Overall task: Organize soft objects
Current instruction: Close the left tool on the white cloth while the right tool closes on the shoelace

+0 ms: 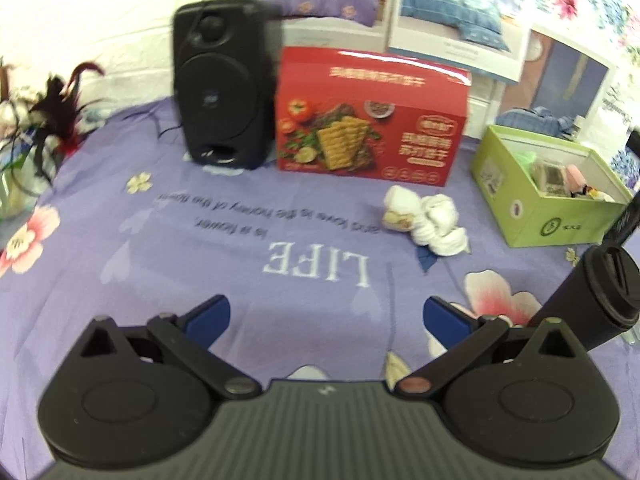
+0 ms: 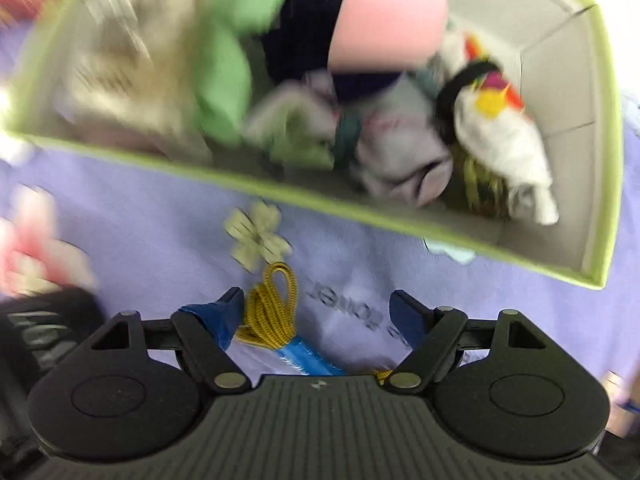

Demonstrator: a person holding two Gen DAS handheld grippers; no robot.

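A bundle of white rolled socks (image 1: 424,220) lies on the purple bedsheet (image 1: 160,248), ahead and right of my left gripper (image 1: 326,308), which is open and empty. The green box (image 1: 548,204) stands to the right with soft items in it. In the right wrist view I look down on the green box (image 2: 280,196), blurred, with a green cloth (image 2: 228,80), a pink piece (image 2: 388,24), a grey cloth (image 2: 400,152) and a white patterned sock (image 2: 504,132) inside. My right gripper (image 2: 316,296) is open just outside the box's near wall. A yellow cord (image 2: 272,308) with a blue tag sits by its left finger, not pressed.
A black speaker (image 1: 224,92) and a red biscuit box (image 1: 372,116) stand at the back of the bed. A black cylinder (image 1: 592,308) leans in at the right. Feathery decorations (image 1: 52,120) sit at the far left. Bedding posters hang on the wall behind.
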